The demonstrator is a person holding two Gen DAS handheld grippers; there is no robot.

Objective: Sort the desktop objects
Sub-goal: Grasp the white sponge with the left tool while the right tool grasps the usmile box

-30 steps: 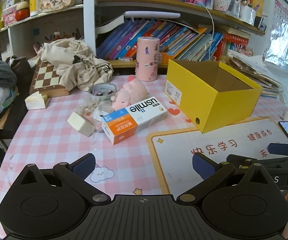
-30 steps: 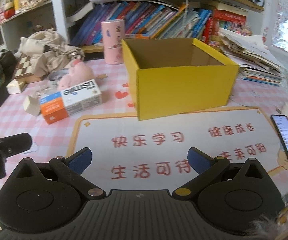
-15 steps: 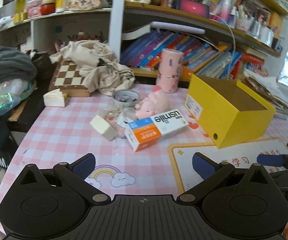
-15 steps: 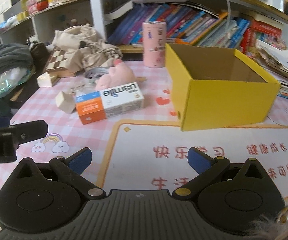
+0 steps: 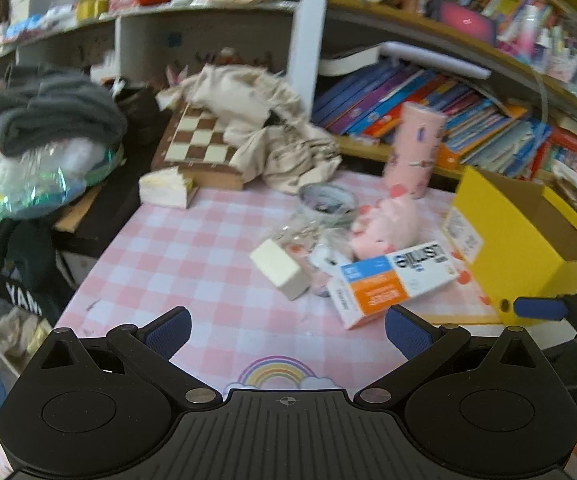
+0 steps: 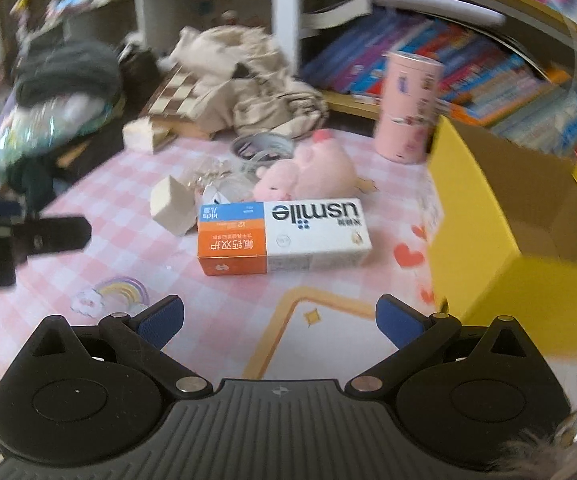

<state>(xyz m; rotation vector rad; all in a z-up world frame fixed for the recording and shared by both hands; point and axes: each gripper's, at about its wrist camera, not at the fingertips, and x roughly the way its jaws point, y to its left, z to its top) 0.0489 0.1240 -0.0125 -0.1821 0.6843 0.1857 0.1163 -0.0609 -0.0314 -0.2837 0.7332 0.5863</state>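
Usmile carton point(image 6: 284, 236): flat on the pink checked tablecloth point(image 5: 192, 256), between the cream block point(image 6: 173, 210) and the open yellow box point(image 6: 500, 248), with the pink plush pig point(image 6: 308, 176) touching behind. Likely light, stiff card, smooth-faced; best pinched across the short width near the middle. Right gripper point(image 6: 278, 322) near, jaws apart, empty. Left gripper point(image 5: 286, 330) likewise apart, empty.

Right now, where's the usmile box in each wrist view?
Left wrist: usmile box right of centre, angled, just left of the yellow box.
Right wrist: usmile box at centre, logo upside down, yellow box to its right.
Shared landmark: pink pig plush directly behind it.
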